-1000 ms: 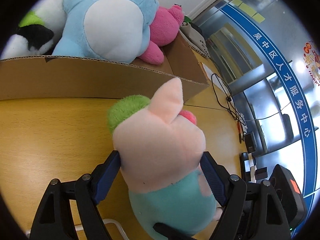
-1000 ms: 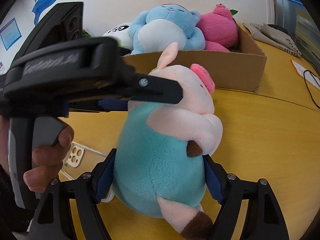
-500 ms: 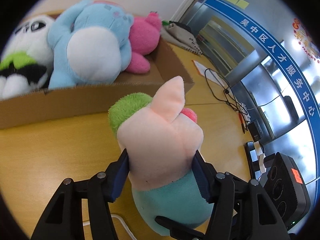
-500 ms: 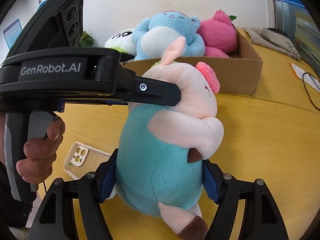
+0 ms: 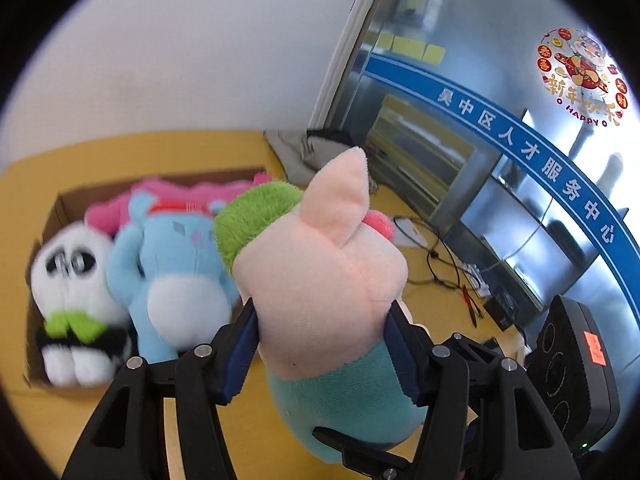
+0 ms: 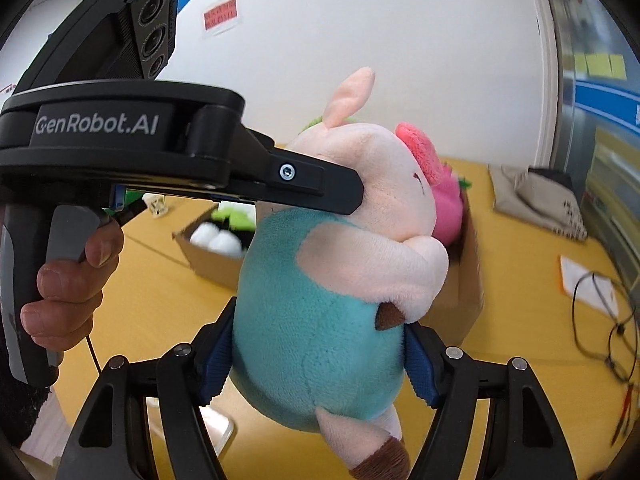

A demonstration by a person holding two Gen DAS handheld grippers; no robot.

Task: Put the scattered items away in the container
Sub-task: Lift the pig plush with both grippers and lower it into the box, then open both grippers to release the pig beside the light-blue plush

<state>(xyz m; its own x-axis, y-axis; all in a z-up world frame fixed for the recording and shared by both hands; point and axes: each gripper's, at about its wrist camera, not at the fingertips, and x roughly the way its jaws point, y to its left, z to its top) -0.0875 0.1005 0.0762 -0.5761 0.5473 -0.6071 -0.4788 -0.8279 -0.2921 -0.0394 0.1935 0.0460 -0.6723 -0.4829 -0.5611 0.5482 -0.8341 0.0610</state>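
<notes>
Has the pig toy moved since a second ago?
Yes. The pig toy, held by both grippers, has risen: the cardboard box now sits lower, its inside visible.

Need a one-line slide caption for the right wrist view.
Both tools, right and left, clamp the pig plush above the cardboard box.

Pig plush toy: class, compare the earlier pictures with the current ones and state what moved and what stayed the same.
The pig plush has been lifted off the table, up and toward the cardboard box, whose inside now shows from above. Both the left gripper and the right gripper stay clamped on it; the box toys stay put.
</notes>
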